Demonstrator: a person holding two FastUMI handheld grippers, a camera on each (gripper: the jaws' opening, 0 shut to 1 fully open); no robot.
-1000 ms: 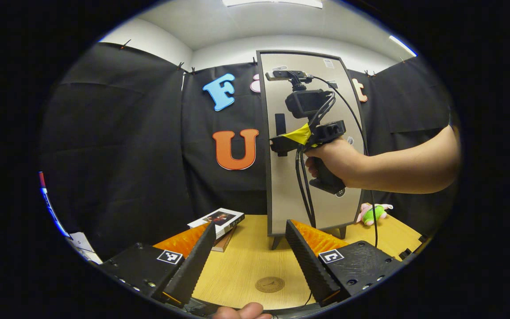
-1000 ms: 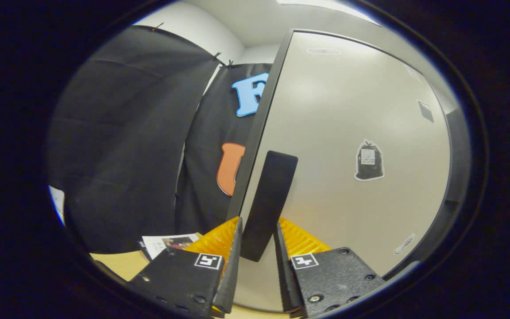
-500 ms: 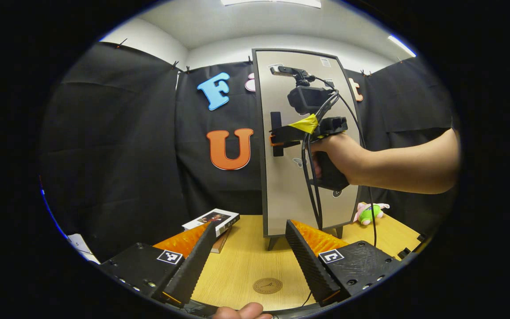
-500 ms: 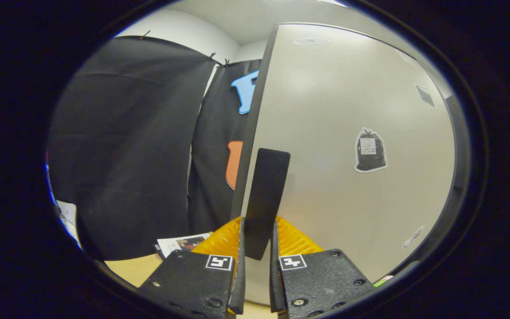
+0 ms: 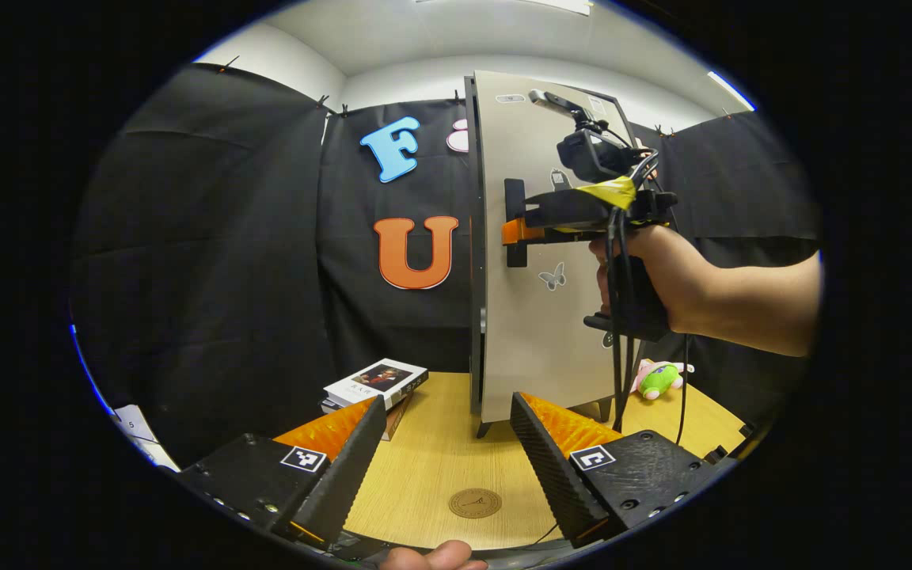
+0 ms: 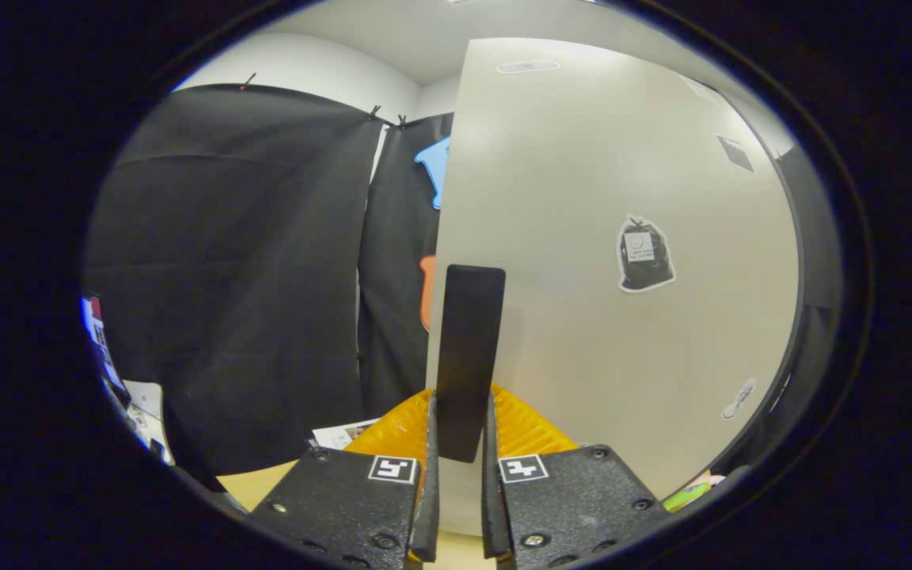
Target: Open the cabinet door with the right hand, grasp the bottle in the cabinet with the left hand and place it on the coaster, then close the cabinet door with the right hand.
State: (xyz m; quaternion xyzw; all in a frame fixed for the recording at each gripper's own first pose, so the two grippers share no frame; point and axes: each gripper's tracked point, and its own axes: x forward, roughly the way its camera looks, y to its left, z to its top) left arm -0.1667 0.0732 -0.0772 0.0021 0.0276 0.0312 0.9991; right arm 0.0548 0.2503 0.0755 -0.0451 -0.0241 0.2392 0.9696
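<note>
1. Right tongs (image 6: 460, 507) clamped on the door handle (image 6: 468, 360), cabinet door (image 6: 622, 261) swung partly out
2. Left tongs (image 5: 448, 463) held wide and empty above the coaster (image 5: 475, 503); bottle hidden (presumably inside the cabinet)
3. Risked slipping off the slim handle if pulled off the hinge arc, or rocking the tall cabinet
4. Pale wood counter (image 5: 440, 455) with books (image 5: 377, 384) and plush toy (image 5: 658, 378), dark cloth behind

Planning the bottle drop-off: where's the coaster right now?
In the left gripper view, the coaster lies flat on the wooden table, low centre between the left gripper fingers, in front of the cabinet.
</note>
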